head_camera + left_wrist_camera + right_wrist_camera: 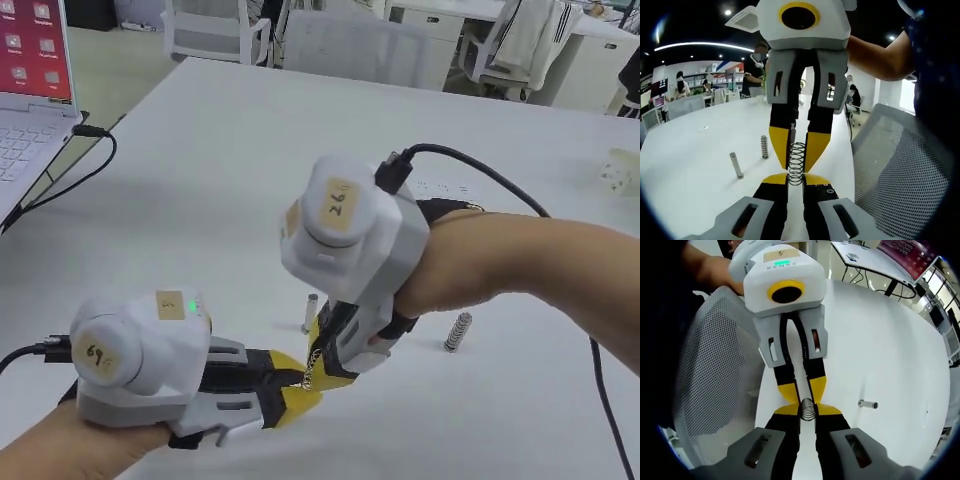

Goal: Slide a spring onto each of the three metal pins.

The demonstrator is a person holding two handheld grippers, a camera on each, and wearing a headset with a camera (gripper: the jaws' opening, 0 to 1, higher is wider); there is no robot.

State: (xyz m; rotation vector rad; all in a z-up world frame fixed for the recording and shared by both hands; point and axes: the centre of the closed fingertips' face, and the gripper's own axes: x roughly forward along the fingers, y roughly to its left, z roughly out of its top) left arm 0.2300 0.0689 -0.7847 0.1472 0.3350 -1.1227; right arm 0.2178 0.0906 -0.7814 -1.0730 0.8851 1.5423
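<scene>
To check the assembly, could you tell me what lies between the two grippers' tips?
A spring, gripped by both the left gripper and the right gripper, as the left gripper view shows.

Two springs: held spring (312, 372), second spring (457, 332) on table (250, 150). One bare metal pin (310, 312). Two grippers: left gripper (303, 388), right gripper (322, 372). One laptop (30, 90).
</scene>
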